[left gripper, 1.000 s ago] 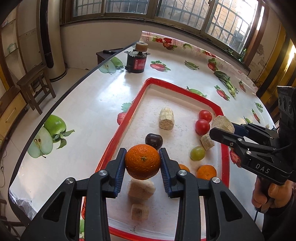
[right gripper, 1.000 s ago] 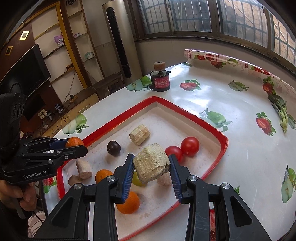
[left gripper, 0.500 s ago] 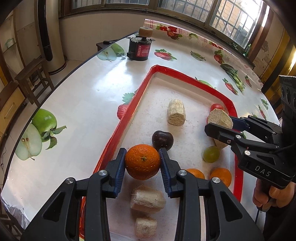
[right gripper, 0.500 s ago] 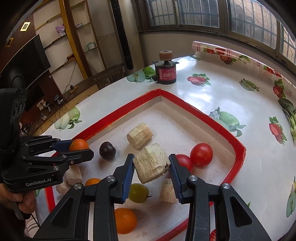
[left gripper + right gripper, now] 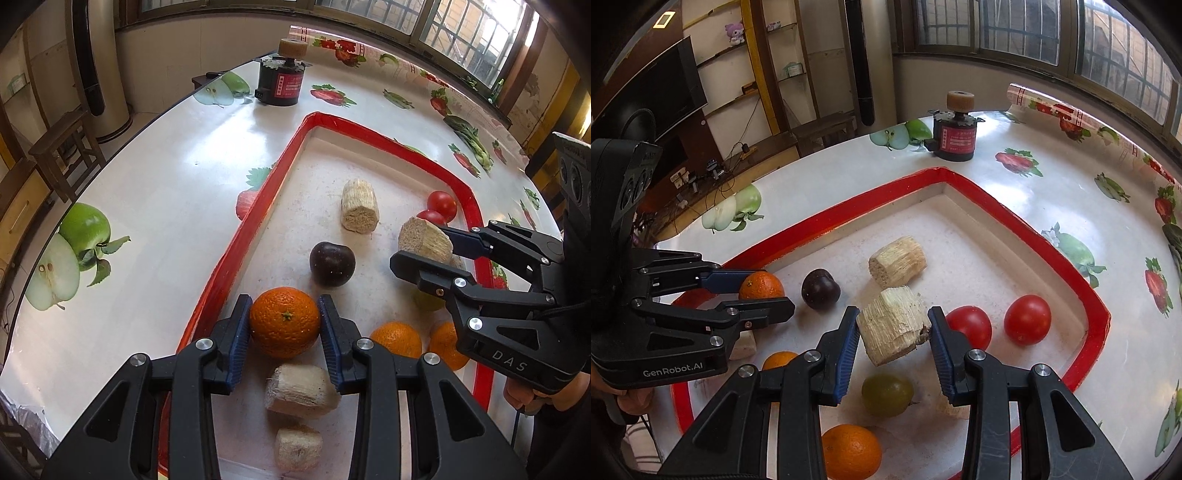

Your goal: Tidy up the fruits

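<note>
My left gripper (image 5: pixel 284 325) clamps an orange (image 5: pixel 284 322), my right gripper (image 5: pixel 893 334) what looks like a sugarcane chunk (image 5: pixel 892 325), above the red-rimmed tray (image 5: pixel 1086 295).

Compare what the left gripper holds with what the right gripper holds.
The left gripper holds an orange: round, smooth and bright. The right gripper holds a cane chunk: a pale, fibrous cut cylinder, tilted. Both are clamped between blue pads above the red tray.
</note>
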`<action>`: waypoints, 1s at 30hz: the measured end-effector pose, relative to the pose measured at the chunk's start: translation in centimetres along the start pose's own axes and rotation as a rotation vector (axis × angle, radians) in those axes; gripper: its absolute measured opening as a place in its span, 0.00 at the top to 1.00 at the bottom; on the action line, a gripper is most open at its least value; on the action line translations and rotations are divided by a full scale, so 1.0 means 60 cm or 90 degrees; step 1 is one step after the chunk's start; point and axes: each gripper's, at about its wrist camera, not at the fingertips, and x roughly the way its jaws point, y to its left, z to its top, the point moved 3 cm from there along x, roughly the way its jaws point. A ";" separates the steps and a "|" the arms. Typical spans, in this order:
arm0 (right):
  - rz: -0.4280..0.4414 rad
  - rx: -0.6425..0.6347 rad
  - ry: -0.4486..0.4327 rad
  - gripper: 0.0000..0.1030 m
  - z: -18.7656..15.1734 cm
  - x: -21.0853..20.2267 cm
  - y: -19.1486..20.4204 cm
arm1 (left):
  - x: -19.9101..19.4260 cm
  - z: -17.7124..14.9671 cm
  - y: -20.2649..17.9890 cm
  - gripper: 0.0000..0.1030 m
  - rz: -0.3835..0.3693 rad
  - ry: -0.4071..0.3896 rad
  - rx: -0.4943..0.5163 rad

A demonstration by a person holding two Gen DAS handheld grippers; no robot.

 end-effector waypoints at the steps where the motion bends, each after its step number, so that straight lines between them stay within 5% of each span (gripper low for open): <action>1: 0.000 0.001 0.001 0.62 -0.001 0.000 0.000 | 0.000 0.001 0.000 0.67 0.002 0.001 -0.001; 16: 0.047 0.020 -0.026 0.45 -0.031 -0.063 -0.023 | -0.065 -0.031 -0.025 0.44 0.013 -0.044 0.014; 19: 0.054 0.005 -0.032 0.35 -0.040 -0.083 -0.021 | -0.083 -0.043 -0.032 0.44 0.012 -0.056 0.018; 24: 0.066 -0.015 -0.044 0.34 -0.060 -0.116 -0.022 | -0.113 -0.070 -0.041 0.43 0.006 -0.073 0.023; 30: 0.058 -0.028 -0.051 0.26 -0.081 -0.150 -0.030 | -0.147 -0.099 -0.044 0.28 0.012 -0.106 0.024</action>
